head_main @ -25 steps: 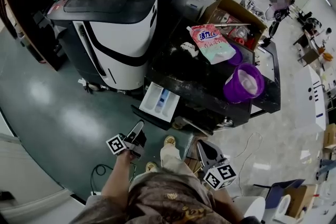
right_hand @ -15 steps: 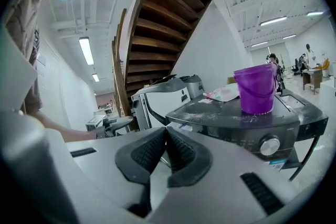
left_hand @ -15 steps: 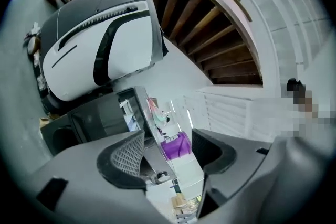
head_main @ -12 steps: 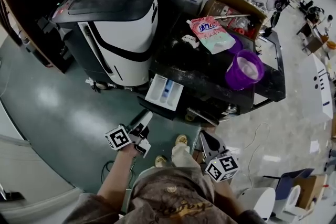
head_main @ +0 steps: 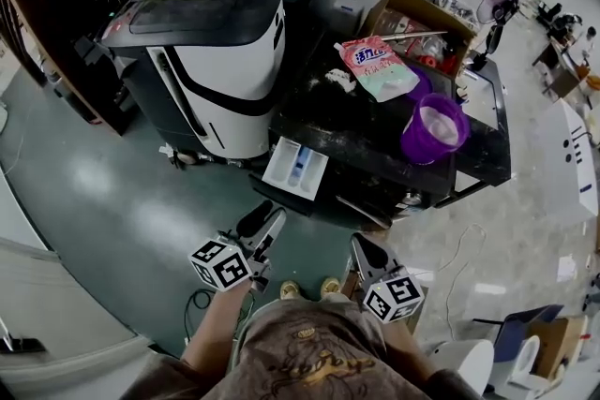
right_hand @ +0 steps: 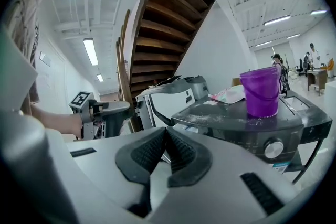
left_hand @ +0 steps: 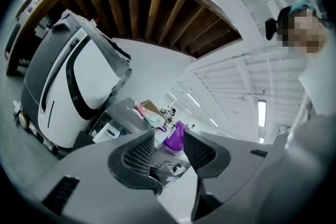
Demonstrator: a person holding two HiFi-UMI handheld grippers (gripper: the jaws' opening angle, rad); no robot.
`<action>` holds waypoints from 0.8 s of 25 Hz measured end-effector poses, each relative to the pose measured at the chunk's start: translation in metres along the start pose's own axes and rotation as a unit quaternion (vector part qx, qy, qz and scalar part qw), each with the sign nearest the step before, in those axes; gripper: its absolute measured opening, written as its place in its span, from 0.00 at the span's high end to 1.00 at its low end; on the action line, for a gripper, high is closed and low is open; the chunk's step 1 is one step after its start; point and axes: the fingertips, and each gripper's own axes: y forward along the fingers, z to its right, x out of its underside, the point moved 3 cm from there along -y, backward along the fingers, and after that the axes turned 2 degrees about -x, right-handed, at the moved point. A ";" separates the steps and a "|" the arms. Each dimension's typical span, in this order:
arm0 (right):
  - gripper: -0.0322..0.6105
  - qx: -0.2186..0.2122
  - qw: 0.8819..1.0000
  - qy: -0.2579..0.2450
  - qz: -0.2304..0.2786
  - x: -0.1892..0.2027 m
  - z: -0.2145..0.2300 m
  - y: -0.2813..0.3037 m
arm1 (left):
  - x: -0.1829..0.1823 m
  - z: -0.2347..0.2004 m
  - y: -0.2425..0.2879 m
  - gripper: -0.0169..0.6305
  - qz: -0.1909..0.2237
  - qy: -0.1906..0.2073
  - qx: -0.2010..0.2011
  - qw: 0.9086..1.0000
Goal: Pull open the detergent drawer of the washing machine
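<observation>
Out from the front of the dark washing machine (head_main: 361, 140), just beside a white-and-black appliance (head_main: 220, 61), the white detergent drawer (head_main: 297, 168) stands pulled open, with a purple bucket (head_main: 437, 128) and a detergent bag (head_main: 378, 68) on the machine's top. Short of the drawer and clear of it, the left gripper (head_main: 265, 220) hangs in the air with its fingers (left_hand: 140, 153) partly apart, having just been closing, and nothing between them. Beside it the right gripper (head_main: 364, 248) holds its fingers (right_hand: 148, 153) pressed together at the tips, empty.
</observation>
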 end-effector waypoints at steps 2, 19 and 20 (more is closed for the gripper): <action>0.94 -0.007 1.000 -0.001 -0.001 -0.002 0.002 0.002 | -0.003 0.006 -0.002 0.69 0.006 0.031 -0.009 0.999; 0.95 -0.027 0.999 -0.038 0.005 -0.013 0.034 0.006 | 0.017 0.032 0.007 0.91 0.006 0.187 -0.092 0.978; 0.95 -0.026 0.999 -0.039 0.005 -0.012 0.036 0.005 | 0.019 0.032 0.006 0.91 0.008 0.190 -0.098 0.977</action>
